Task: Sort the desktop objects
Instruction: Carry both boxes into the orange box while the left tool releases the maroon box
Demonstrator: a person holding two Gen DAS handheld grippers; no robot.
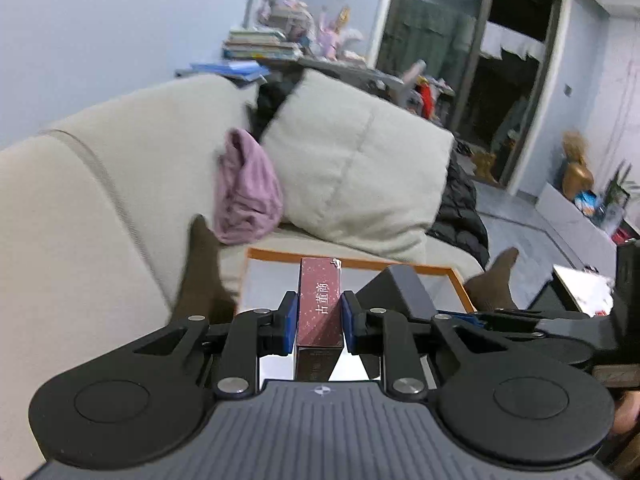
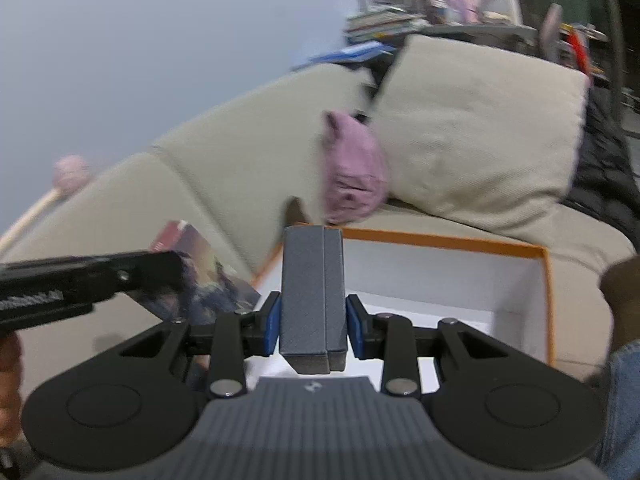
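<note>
My left gripper (image 1: pixel 319 322) is shut on a dark red box (image 1: pixel 320 304) with white Chinese print and holds it above an orange-rimmed white tray (image 1: pixel 360 261). My right gripper (image 2: pixel 313 326) is shut on a grey textured box (image 2: pixel 312 292) and holds it over the same tray (image 2: pixel 440 240). The grey box also shows in the left wrist view (image 1: pixel 400 290), just right of the red box. The red box shows blurred in the right wrist view (image 2: pixel 200 276), at the left, behind the left gripper's body.
A beige sofa (image 1: pixel 100 200) with a big cushion (image 1: pixel 352 168) and a pink cloth (image 1: pixel 246 188) lies behind the tray. A black jacket (image 1: pixel 460 208) lies to the right. A person's socked feet (image 1: pixel 204 272) rest beside the tray.
</note>
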